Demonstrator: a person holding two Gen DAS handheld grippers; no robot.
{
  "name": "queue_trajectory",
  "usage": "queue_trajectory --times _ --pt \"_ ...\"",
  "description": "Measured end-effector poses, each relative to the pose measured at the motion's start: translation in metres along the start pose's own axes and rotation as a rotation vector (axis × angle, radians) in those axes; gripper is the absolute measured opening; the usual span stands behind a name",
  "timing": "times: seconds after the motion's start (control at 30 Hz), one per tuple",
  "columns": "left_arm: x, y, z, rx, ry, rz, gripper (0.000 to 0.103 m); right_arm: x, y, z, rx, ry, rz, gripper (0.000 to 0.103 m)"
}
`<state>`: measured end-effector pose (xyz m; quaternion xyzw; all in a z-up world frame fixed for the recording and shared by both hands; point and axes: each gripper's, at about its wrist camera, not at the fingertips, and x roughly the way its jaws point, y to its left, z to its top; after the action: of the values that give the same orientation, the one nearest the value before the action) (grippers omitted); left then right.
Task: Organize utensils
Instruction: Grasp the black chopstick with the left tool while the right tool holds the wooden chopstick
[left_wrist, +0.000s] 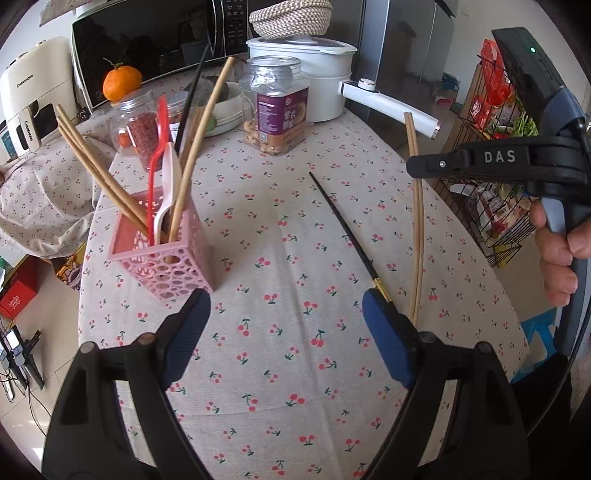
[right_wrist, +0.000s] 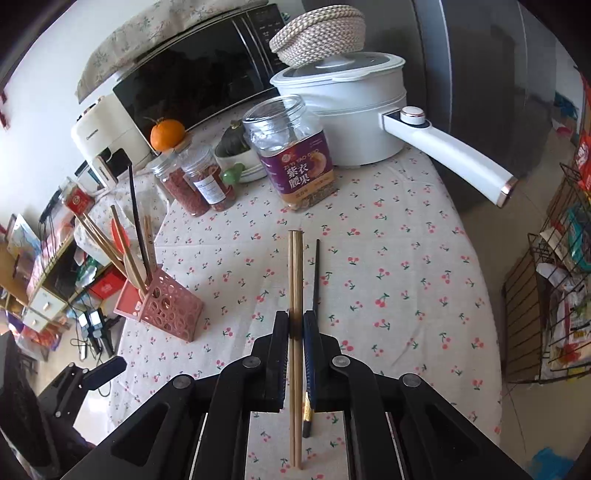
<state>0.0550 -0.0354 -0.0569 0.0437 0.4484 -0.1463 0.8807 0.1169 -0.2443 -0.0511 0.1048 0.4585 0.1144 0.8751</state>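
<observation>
Most utensils are already being kept in the pink holder (left_wrist: 162, 254). Wooden chopsticks (right_wrist: 295, 280) are being clamped by the right gripper (right_wrist: 295, 325); a black chopstick (left_wrist: 347, 236) is being left on the tablecloth (left_wrist: 280, 369) beside the spread-fingered, empty left gripper (left_wrist: 284, 317).

A round table (left_wrist: 295, 369) under a cherry-print cloth filled the middle of the room. At its far edge, toward twelve o'clock, stood a black microwave (left_wrist: 147, 40) with a floral cloth (right_wrist: 155, 26) draped on top; a cream appliance (left_wrist: 33, 96) sat at ten o'clock beside it. A white electric pot (right_wrist: 354, 110) carried a woven basket (right_wrist: 317, 33) on its lid, its handle pointing to three o'clock. Behind it rose a grey fridge (right_wrist: 480, 74). A wire rack (left_wrist: 491, 177) of packets stood at three o'clock. The floor (right_wrist: 476, 229) was pale tile. At eight o'clock a low shelf (right_wrist: 48, 280) held boxes. Soft daylight lit the white wall (right_wrist: 44, 74).
</observation>
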Motion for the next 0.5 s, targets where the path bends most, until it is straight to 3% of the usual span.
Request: queue_trajectory --times 0.1,0.2,0.27,0.33,0.4,0.5 --pt "0.009 -0.013 0.012 -0.046 0.000 -0.034 0.079 -0.023 -0.018 0.000 0.026 -0.035 0.010 0.007" --pt "0.031 -0.029 0.030 -0.090 0.024 -0.065 0.064 -0.034 -0.035 0.003 0.047 -0.053 0.005 0.007" --pt "0.051 -0.039 0.045 -0.106 0.053 -0.100 0.042 -0.036 -0.043 0.004 0.058 -0.051 -0.006 0.007" --pt "0.078 -0.044 0.060 -0.161 0.102 -0.134 0.027 -0.035 -0.049 0.006 0.077 -0.047 0.008 0.007" --pt "0.103 -0.044 0.076 -0.200 0.131 -0.115 0.022 -0.038 -0.056 0.009 0.094 -0.054 0.017 0.007" --pt "0.137 -0.049 0.096 -0.180 0.160 -0.042 0.020 -0.042 -0.067 0.015 0.116 -0.067 0.028 0.006"
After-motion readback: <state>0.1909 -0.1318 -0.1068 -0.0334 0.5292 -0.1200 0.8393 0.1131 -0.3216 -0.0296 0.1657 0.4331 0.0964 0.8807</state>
